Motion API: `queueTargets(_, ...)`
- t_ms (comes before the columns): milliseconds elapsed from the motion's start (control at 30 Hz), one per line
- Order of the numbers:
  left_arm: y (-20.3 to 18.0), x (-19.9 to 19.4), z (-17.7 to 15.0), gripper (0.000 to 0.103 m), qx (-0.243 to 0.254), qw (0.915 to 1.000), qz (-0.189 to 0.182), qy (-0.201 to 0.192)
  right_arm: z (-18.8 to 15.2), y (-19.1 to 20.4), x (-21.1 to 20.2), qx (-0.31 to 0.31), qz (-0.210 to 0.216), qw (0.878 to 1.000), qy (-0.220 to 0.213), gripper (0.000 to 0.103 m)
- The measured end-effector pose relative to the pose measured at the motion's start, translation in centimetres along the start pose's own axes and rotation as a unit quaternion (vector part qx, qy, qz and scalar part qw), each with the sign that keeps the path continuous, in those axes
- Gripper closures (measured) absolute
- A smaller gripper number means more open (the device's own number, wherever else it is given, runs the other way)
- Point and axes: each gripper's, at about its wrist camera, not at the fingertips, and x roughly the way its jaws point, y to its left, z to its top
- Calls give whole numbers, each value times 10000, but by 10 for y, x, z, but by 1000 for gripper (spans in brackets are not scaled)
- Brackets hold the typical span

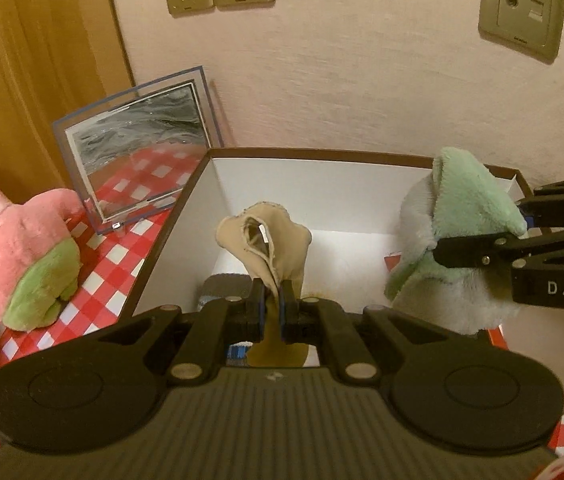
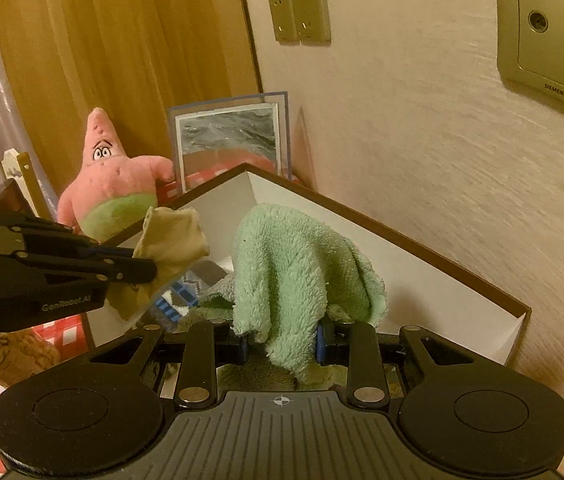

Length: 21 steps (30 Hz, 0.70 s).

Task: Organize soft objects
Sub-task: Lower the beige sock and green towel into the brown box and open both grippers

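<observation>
Left gripper [image 1: 272,304] fingers pinched tight on beige cloth [image 1: 266,236]; right gripper [image 2: 282,344] part-closed on green towel [image 2: 301,268]. Both hang over box [image 1: 282,184] at bench's wall edge. Towel tail could drape over rim if you release early.

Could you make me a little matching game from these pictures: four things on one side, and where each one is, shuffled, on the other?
Things:
1. beige cloth
2. green towel
3. pink star plush
4. patterned sock

Places:
A. lying inside the box
B. pinched in the right tongs
C. on the checked tablecloth, beside the box
D. pinched in the left tongs

Pairs: 1-D, 2-B, 3-C, 4-A
</observation>
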Motion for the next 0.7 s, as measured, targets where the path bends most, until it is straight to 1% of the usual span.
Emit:
queueTargets(133, -1, 6, 3, 96, 38, 10000, -36, 26, 2, -2, 5, 39, -16, 10000, 23, 74)
queueTargets(233, -1, 7, 2, 84, 52, 10000, -22, -5, 3, -4, 6, 66, -4, 10000, 34, 73)
queueTargets(267, 0, 7, 2, 77, 71, 10000, -23, -5, 4, -4, 7, 80, -2, 10000, 41, 73)
queueTargets(300, 0, 7, 2, 73, 85, 10000, -18, -2, 4, -5, 8, 91, 2, 9999, 48, 73)
queueTargets(700, 15, 7, -5, 69, -125, 9994, 184, 257, 6, -1, 16, 113, 43, 9999, 99, 71)
